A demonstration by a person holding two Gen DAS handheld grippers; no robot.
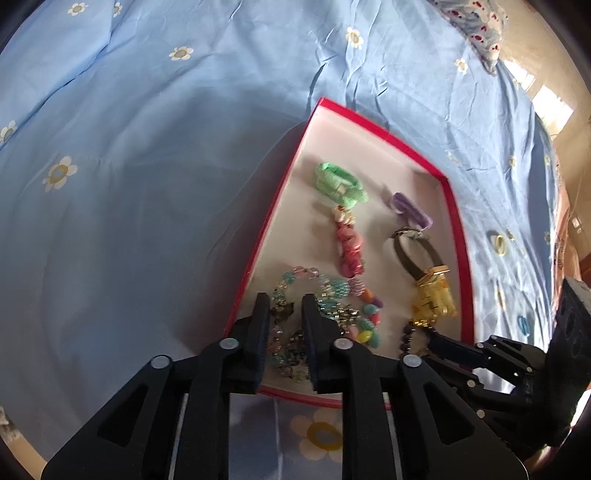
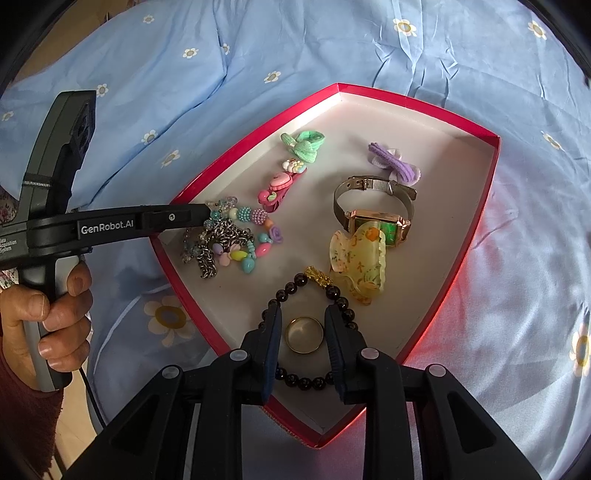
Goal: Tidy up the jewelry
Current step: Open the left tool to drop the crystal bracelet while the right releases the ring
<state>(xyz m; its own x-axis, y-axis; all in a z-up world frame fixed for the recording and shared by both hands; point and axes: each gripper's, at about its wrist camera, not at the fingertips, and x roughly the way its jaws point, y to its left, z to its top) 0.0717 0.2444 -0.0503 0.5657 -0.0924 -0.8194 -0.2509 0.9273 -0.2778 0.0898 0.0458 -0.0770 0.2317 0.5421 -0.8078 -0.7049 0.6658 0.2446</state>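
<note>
A bed's blue flowered sheet (image 2: 369,44) carries a red-rimmed shallow cardboard box (image 2: 491,177) already holding all visible jewelry. The left hand-held gripper (image 1: 285,306), part open, straddles tangled pastel bead bracelets (image 2: 240,236); the right hand-held gripper (image 2: 302,321), part open, brackets a gold ring (image 2: 303,334) inside a black bead bracelet (image 2: 295,286). Sorting seems unfinished.

— What sort of place is this?
— A bedroom in a home. A wrinkled blue bedsheet (image 1: 155,155) printed with white daisies covers a soft bed, and a patterned pillow (image 1: 476,26) lies at its far corner, near a sunlit wall.
</note>
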